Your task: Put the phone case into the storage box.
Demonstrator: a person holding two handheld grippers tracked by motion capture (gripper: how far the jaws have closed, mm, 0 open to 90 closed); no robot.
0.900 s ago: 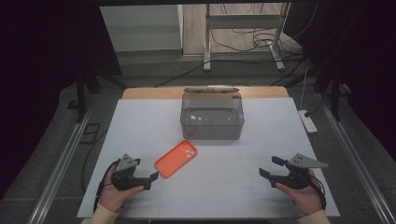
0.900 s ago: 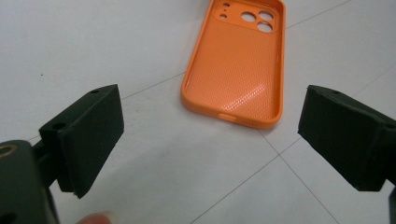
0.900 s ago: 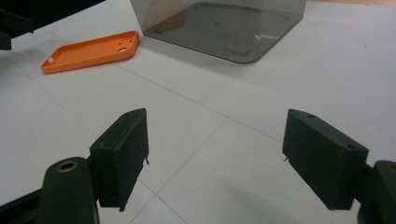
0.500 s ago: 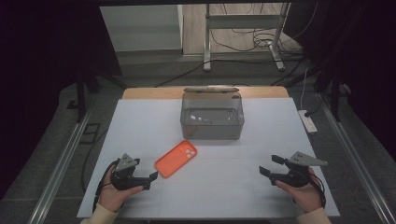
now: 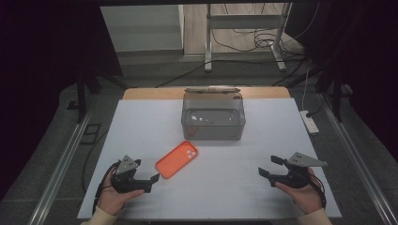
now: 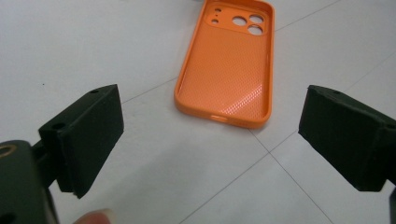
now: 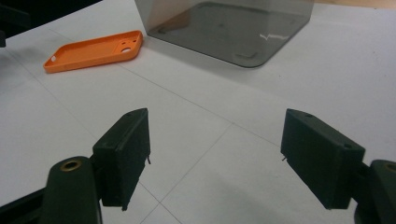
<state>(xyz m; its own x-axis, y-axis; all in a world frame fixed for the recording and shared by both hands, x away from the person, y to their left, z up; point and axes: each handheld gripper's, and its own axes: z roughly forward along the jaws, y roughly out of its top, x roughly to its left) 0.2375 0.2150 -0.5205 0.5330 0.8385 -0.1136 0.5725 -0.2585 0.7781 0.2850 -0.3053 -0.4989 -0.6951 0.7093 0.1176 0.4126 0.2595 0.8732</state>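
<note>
An orange phone case (image 5: 177, 159) lies hollow side up on the white table (image 5: 141, 126), near the middle front. My left gripper (image 5: 146, 172) rests at the front left, a little short of the case, jaws open and pointing at it. In the left gripper view the case (image 6: 229, 70) lies just beyond the open left gripper (image 6: 210, 135). My right gripper (image 5: 269, 166) sits at the front right, open, with nothing between its jaws. From the right gripper (image 7: 215, 158) the case (image 7: 93, 50) lies far off to the upper left.
A smoky transparent box (image 5: 213, 117) stands at the back middle of the table, seen close in the right gripper view (image 7: 229, 28). A white power strip (image 5: 309, 121) lies off the table's right edge. Bare table stretches between the two grippers.
</note>
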